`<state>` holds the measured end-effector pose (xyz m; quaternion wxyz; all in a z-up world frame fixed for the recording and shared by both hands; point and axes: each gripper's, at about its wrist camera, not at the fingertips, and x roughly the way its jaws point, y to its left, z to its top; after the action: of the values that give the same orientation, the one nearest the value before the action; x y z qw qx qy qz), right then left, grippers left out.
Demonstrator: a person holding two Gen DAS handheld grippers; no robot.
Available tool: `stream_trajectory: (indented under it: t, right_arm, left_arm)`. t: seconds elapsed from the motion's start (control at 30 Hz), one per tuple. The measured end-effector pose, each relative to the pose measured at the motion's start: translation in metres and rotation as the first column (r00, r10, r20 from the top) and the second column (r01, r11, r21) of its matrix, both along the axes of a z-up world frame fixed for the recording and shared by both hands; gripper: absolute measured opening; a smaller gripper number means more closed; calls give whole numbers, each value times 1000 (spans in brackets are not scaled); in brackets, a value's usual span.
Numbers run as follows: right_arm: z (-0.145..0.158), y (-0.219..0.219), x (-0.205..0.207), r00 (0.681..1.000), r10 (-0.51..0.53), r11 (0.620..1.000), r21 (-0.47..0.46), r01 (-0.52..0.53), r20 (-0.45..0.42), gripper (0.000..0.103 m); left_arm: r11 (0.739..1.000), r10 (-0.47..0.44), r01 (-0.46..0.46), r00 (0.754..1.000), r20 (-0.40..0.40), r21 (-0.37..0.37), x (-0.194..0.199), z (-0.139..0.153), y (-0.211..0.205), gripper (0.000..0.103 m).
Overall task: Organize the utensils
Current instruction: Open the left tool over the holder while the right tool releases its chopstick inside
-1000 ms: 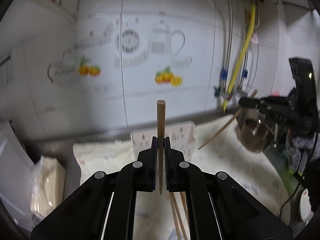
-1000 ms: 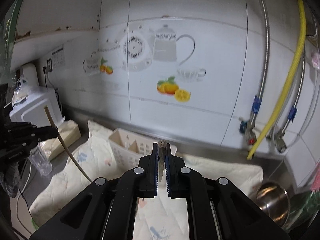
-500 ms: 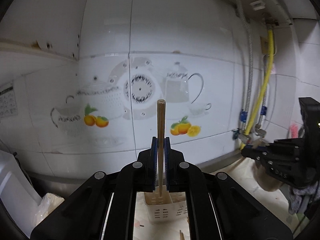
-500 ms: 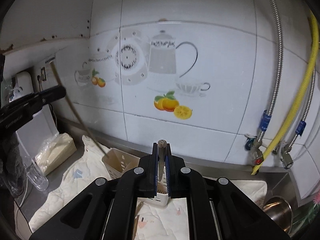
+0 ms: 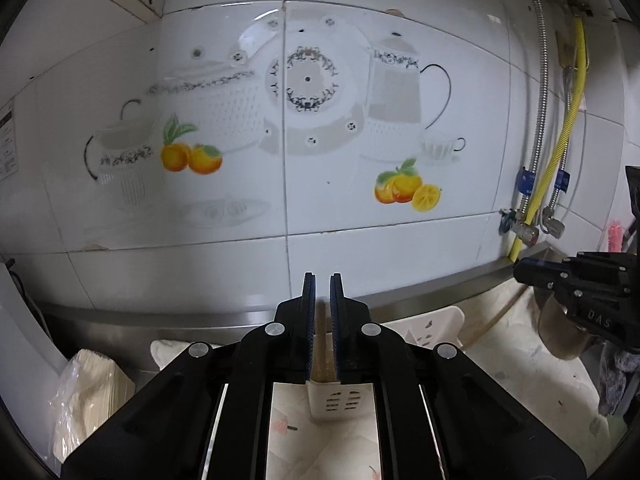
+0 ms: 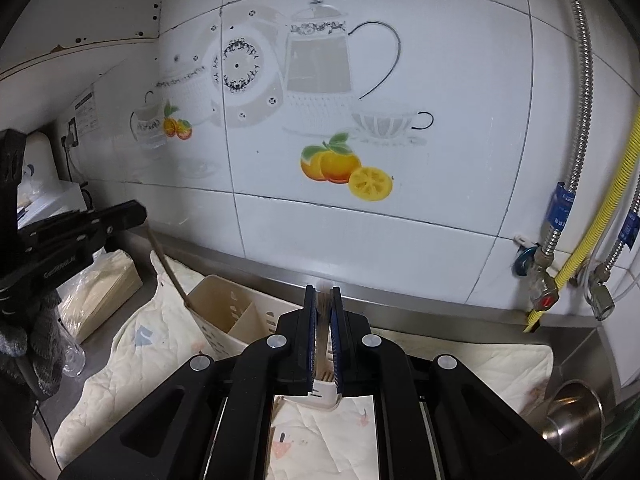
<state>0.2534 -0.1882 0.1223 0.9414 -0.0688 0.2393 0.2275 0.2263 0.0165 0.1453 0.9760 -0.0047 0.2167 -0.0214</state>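
While both grippers, left (image 5: 321, 312) and right (image 6: 322, 320), pinch a chopstick (image 6: 322, 332) over the holder (image 6: 224, 308), lower yours straight before letting go

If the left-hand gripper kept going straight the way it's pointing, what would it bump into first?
Most likely the white utensil caddy just beyond the left gripper, whose chopstick already reaches down into it. The tiled wall lies further back. Depth is hard to judge.
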Motion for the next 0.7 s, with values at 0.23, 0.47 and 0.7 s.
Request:
stream_trajectory:
  t: [0.23, 0.47, 0.7]
  right_arm:
    - [11, -12, -21, 998, -19, 1000, 3, 19, 58, 15]
    - [9, -23, -70, 996, 5, 1000, 6, -6, 85, 21]
    - [-27, -22, -111, 998, 44, 999, -9, -43, 37, 22]
  left_arm:
    - [1000, -12, 12, 1000, 7, -17, -22, 5, 2, 9]
    - [997, -33, 33, 999, 7, -66, -66, 3, 4, 23]
    - [995, -43, 40, 998, -34, -90, -108, -20, 2, 34]
